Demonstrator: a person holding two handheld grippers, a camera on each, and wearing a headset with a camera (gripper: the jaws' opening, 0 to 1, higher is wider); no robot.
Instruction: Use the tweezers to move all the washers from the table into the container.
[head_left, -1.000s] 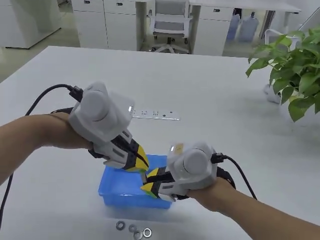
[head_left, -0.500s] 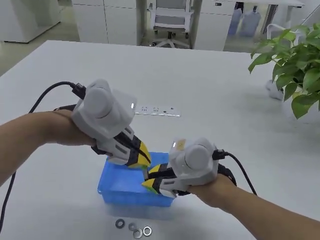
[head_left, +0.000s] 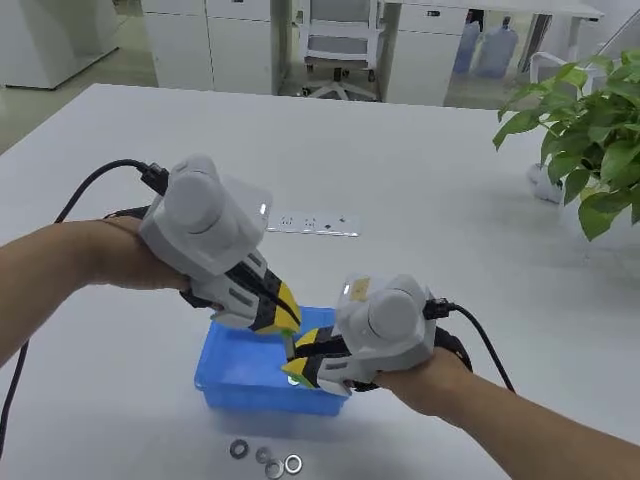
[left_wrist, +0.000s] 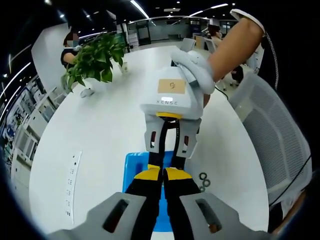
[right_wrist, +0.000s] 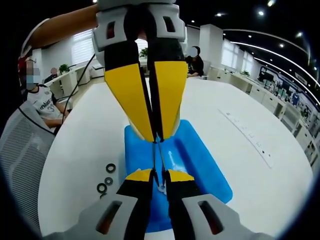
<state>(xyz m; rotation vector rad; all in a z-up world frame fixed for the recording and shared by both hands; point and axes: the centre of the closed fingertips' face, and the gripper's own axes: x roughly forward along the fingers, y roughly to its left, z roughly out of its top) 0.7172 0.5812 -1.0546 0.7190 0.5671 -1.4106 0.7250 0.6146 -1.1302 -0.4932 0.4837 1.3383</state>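
Movement since half a second before: almost none. Both my claws kept their station over the container, and the washers lay where they had lain.

Item 1, left claw (head_left: 284, 322): yellow-tipped, slanting down from the left over the far side of the container. Its jaws were clenched on the tweezers (right_wrist: 156, 160).

Item 2, right claw (head_left: 294, 365): came in from the right, nose to nose with the left claw. I had its jaws drawn close on the other end of the same tweezers. In my right gripper view the thin dark legs ran straight from between the left claw's jaws to between my own. Something small and pale glinted at the right claw's end; I could not tell whether it was a washer.

Item 3, container (head_left: 265, 398): blue, shallow, rectangular. It stood on the white counter (head_left: 420, 170) toward the near edge, directly beneath both claws.

Item 4, washers (head_left: 262, 456): four counted in the head view, loose on the counter. They were clustered between the container's front wall and the near edge, near the wall but not touching it.

Item 5, power strip (head_left: 310, 225): white, flat on the counter beyond the container, well apart from it.

Item 6, plant (head_left: 590, 130): green leaves toward the counter's right edge.
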